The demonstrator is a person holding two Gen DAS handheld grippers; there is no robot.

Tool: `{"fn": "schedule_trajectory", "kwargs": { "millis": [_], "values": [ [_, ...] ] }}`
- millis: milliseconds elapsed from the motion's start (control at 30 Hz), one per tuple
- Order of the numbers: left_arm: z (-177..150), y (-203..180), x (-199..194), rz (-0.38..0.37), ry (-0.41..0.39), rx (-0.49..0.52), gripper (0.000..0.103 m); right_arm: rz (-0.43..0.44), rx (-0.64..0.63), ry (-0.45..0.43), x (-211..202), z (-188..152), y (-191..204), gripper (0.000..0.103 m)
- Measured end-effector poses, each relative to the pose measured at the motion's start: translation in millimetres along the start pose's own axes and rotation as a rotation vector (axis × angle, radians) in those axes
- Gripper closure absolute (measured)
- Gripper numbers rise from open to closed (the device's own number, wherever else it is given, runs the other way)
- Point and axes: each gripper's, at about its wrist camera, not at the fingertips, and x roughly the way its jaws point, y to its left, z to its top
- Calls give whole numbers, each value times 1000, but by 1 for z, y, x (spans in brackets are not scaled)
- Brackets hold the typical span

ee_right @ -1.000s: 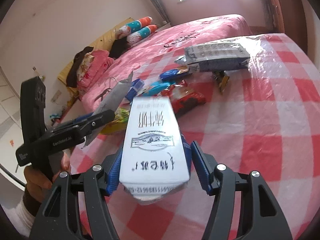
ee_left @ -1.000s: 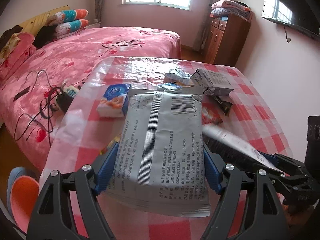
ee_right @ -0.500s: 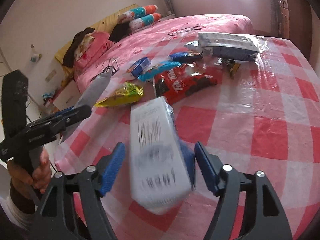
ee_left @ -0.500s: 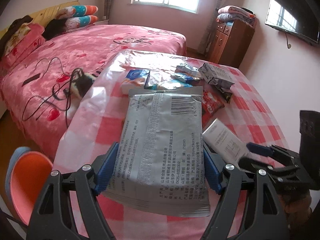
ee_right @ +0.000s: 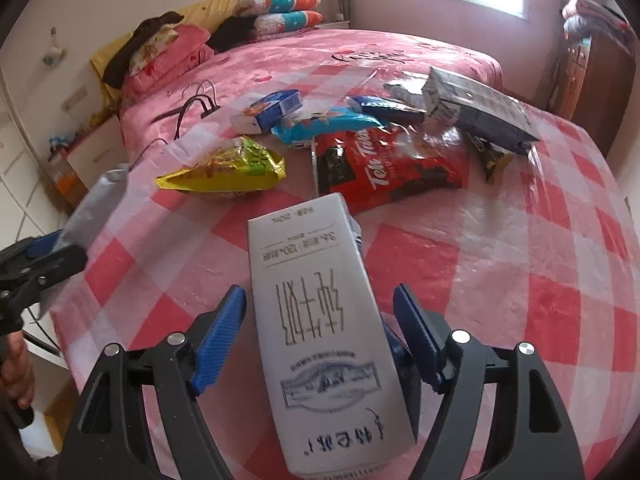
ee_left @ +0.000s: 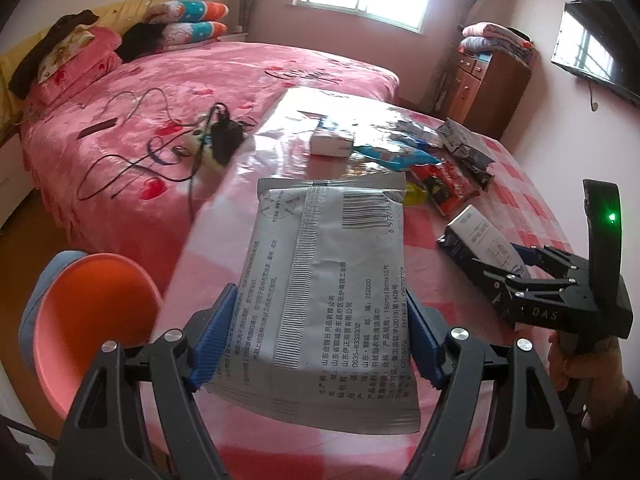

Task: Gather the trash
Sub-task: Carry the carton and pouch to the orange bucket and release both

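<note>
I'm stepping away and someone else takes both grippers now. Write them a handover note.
Left gripper: shut on the grey wipes packet, held over the table's near edge.
Right gripper: jaws opening; the white milk carton sits between the pads with gaps on both sides, so don't count on a grip.
On the checked table: red snack bag, yellow-green wrapper, blue wrapper, blue tissue pack, dark carton, small black-and-yellow wrapper.
An orange bin shows below the table's left edge.
Done: two items picked up.
Left: drop both, then clear the rest.
</note>
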Motion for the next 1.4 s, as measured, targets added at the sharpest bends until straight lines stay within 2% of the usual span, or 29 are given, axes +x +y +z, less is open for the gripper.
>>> {"fn": "schedule_trajectory", "kwargs": {
  "millis": [33, 67, 100, 167, 400, 667, 967, 1200, 1367, 1400],
  "values": [
    [-2, 2, -1, 3, -2, -3, 25, -13, -11, 4, 1, 1, 3, 27],
    [-4, 4, -3, 3, -4, -8, 25, -22, -17, 8, 3, 1, 5, 32],
    [-6, 8, -4, 4, -5, -13, 25, -23, -16, 15, 4, 2, 7, 41],
    [-10, 12, -7, 10, -9, -16, 25, -18, -8, 19, 6, 4, 8, 45],
    [-18, 37, -14, 20, -21, -62, 25, 12, -29, -3, -2, 12, 28, 46],
    [-24, 76, -33, 80, -62, -135, 25, 185, -58, -34, -16, 49, 82, 46],
    [-37, 140, -40, 193, -69, -266, 25, 418, -125, -3, -1, 91, 175, 46],
    [-49, 184, -41, 260, -60, -362, 25, 506, -184, 40, 30, 104, 247, 46],
    [-60, 208, -37, 298, -38, -428, 25, 544, -182, 76, 54, 108, 283, 44],
    [-63, 213, -35, 306, -27, -448, 25, 550, -176, 91, 62, 108, 288, 35]
  ]
}}
